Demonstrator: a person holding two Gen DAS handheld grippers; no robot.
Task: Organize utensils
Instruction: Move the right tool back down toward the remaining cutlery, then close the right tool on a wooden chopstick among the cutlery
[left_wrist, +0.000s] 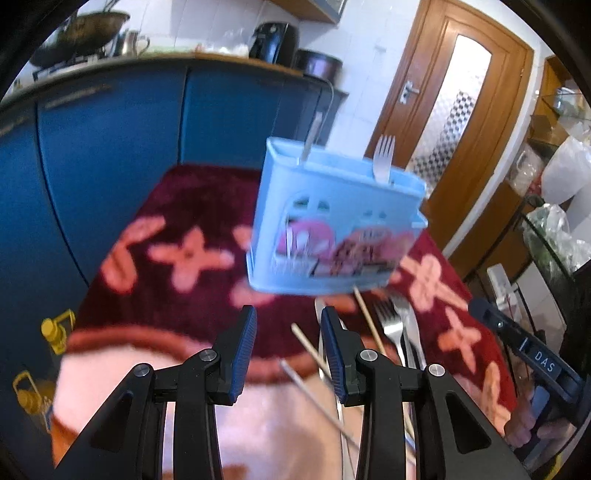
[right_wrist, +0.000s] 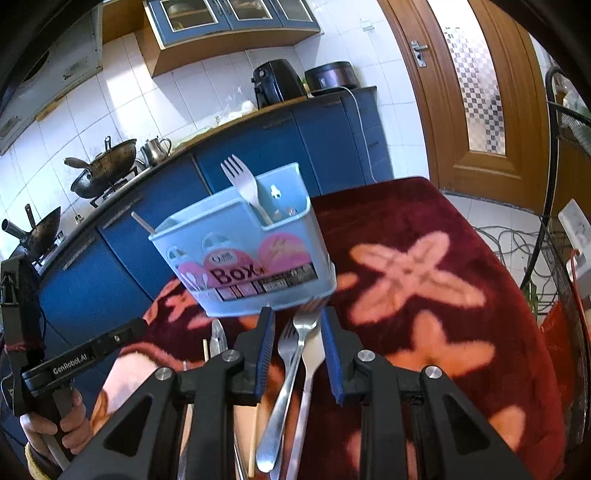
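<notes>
Nearest the right wrist camera, the right gripper (right_wrist: 297, 347) had its jaws apart with nothing clamped; two metal forks (right_wrist: 295, 354) lay between and under them on the near part of the worktop (right_wrist: 461, 229), which was covered by a dark red cloth with pink flowers. Whether the pads touched the forks could not be told, though they looked clear of them. Beside the forks, to their left in that view, lay a knife-like blade (right_wrist: 218, 338) and a pale wooden chopstick (right_wrist: 205, 350). In the left wrist view the left gripper (left_wrist: 288, 349) also stood with jaws apart and empty, above the cloth, with chopsticks (left_wrist: 310, 345) crossing just beyond its right-hand finger. Further back, toward the middle of the worktop, stood the light blue utensil box (right_wrist: 251, 258), already holding a pale fork (right_wrist: 242, 184) in its right-hand compartment and a stick-like handle (right_wrist: 140, 222) in its left. To do this step well, I judge the right jaws should settle squarely over one fork's handle, not both, close firmly, lift it clear of its neighbour, and drop it upright beside the pale fork.
</notes>
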